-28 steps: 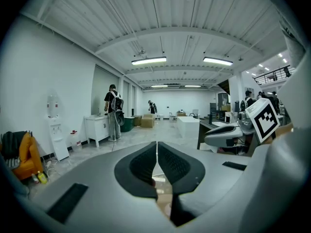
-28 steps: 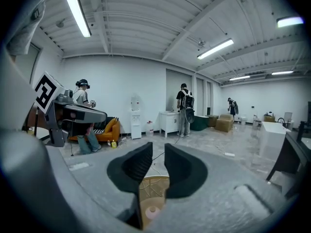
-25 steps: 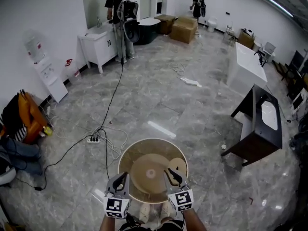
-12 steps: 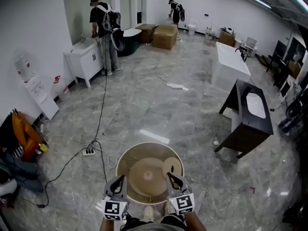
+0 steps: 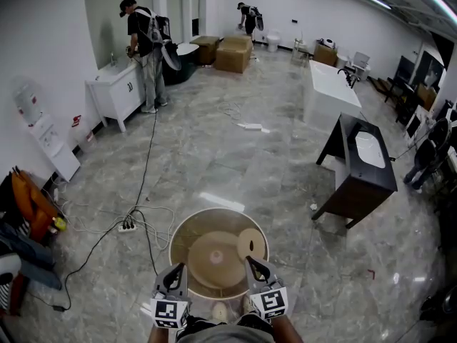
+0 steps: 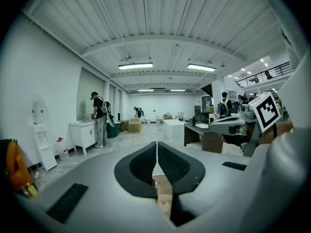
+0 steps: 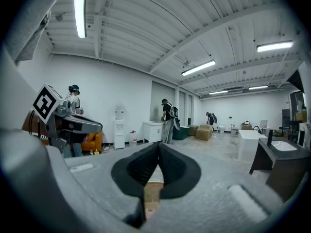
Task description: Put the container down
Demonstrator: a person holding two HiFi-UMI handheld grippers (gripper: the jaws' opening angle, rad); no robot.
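Tan and round, the shallow wooden-looking container (image 5: 184, 243) lies low on the grey marble floor (image 5: 285, 170), just ahead of our feet (we cannot tell whether it rests there yet). Our left gripper (image 5: 179, 267) and right gripper (image 5: 250, 261) are both pinched fully together at its near rim, with nothing visibly caught between the pads. If it is unsupported, it could drop or tip, sliding the loose pale disc (image 5: 249, 243) inside. The black cable (image 5: 148, 184) beside it might snag. We can read no writing, only square black-and-white markers (image 5: 169, 311).
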